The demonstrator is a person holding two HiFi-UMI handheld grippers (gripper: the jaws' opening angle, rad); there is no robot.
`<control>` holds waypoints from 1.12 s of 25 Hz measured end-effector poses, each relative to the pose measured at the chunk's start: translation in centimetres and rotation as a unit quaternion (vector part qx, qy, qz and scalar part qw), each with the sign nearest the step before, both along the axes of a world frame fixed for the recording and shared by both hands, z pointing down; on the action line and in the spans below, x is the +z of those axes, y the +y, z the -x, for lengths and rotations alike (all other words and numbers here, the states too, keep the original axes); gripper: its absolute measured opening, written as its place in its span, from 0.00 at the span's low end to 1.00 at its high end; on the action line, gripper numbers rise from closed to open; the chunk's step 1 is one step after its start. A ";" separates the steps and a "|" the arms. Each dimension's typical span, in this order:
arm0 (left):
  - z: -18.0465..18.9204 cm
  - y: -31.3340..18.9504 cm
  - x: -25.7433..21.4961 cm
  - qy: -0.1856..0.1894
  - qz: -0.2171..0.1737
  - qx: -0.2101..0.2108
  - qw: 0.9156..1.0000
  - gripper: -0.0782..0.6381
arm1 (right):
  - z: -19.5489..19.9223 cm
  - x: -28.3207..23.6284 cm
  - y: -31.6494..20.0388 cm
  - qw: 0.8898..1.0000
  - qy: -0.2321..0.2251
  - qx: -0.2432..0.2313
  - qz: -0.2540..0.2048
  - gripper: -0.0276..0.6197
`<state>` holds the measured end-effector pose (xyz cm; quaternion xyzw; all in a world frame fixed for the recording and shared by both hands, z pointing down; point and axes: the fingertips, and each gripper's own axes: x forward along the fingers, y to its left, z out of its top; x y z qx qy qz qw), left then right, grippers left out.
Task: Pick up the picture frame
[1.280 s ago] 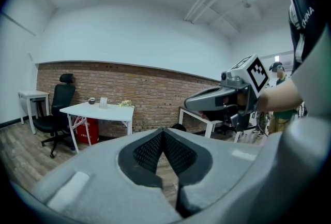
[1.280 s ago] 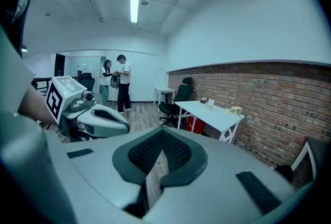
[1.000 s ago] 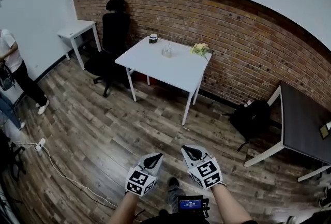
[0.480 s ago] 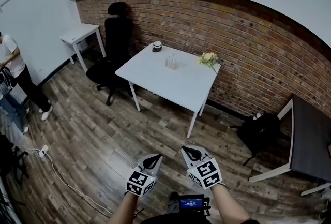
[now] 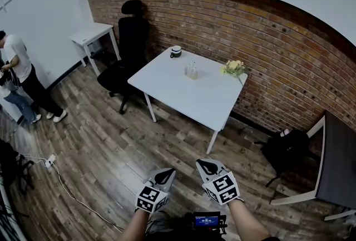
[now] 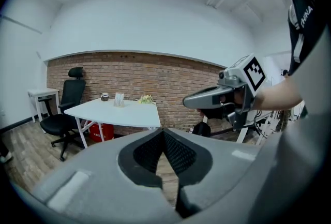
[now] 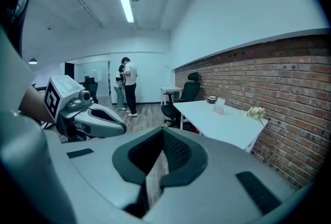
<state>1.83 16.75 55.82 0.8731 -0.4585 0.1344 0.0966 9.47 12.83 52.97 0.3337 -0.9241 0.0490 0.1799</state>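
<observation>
wood-plank floor (image 5: 100, 145), brick wall (image 5: 278, 50) behind.

head view.
- white bench (image 5: 189, 95), well ahead of the person.
- picture frame (image 5: 192, 70): small, clear, upright, on the bench toward its wall side, between a mug (image 5: 176, 52) and flowers (image 5: 233, 68), apart from both.
- black office chair (image 5: 130, 39), just left of the bench.
- backpack (image 5: 285, 148) on the floor beside a dark bench (image 5: 339, 162), far right.
- standing person (image 5: 19, 70), far left.
- left claw (image 5: 166, 174) and right claw (image 5: 204, 166), side by side low in view, well short of the white bench.

left gripper view.
- own jaws clenched tip to tip, nothing between them. the frame shows small on the bench beyond, with the right claw crossing at the right.

right gripper view.
- jaws likewise clenched and empty. the frame stands on the bench, off to the right of the claw's line.

handling note (judgement).
- step in hand is the approach. come up to the bench front, release one claw before reaching, and meet the frame level at a thin edge, clear of mug and flowers. it looks light and easily tipped.

change since earlier frames.
- bench and chair sit nearer and lower in the head view.
- the dark bench has slid toward the right edge.
- both claws are unchanged.
</observation>
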 end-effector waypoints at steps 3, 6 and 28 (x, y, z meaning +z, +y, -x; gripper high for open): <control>0.6 -1.7 0.3 0.004 0.001 -0.002 1.000 0.11 | 0.6 0.5 -1.6 1.000 0.003 0.000 0.004 0.05; 1.5 -3.6 0.9 0.009 0.001 0.002 1.000 0.11 | 1.3 0.8 -3.4 1.000 0.006 0.005 0.003 0.05; 16.5 -23.7 0.2 0.026 0.004 0.084 0.996 0.11 | 15.6 -0.1 -22.4 0.996 0.013 0.091 0.000 0.05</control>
